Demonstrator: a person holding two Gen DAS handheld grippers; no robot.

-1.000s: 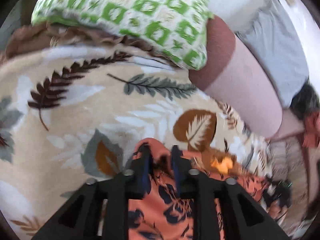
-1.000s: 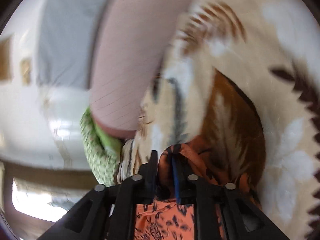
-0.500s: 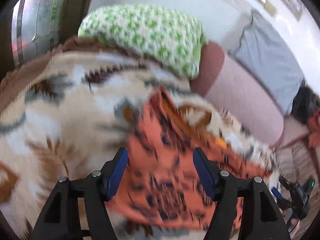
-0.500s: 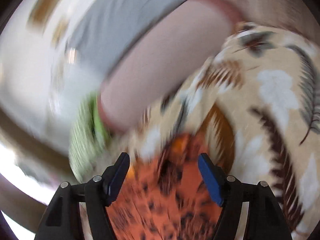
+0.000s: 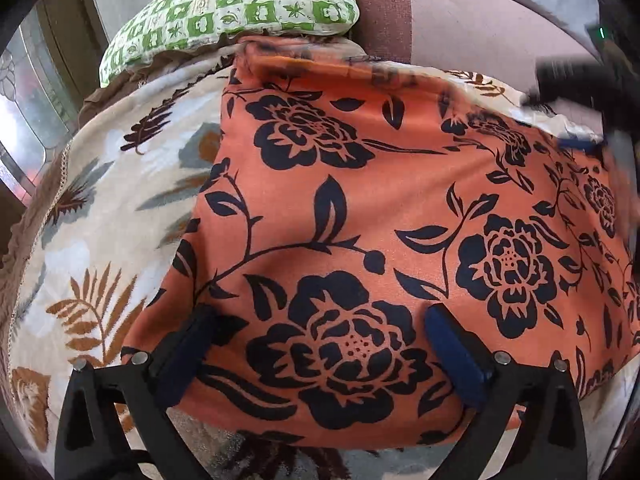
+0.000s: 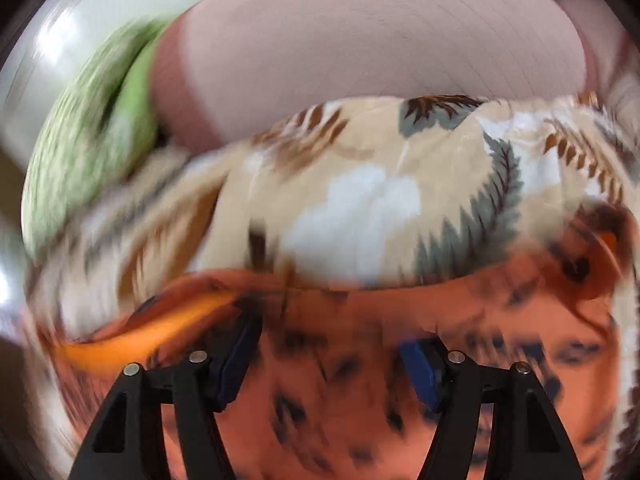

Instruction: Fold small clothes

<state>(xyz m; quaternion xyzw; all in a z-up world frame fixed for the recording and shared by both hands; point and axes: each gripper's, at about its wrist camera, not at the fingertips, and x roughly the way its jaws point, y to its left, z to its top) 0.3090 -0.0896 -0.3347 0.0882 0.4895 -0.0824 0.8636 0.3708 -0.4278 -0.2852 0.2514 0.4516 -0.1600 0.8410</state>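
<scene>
Orange floral cloth [image 5: 400, 200] flat on leaf-print blanket [image 5: 100, 208], edges free.

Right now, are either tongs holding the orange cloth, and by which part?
Nothing is held: left tongs opening, right tongs open, over the orange floral cloth.

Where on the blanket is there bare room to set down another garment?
Left of the orange floral cloth, the leaf-print blanket lies bare up to the green checked pillow. The cloth fills the middle; the pink bolster borders the far edge.
</scene>
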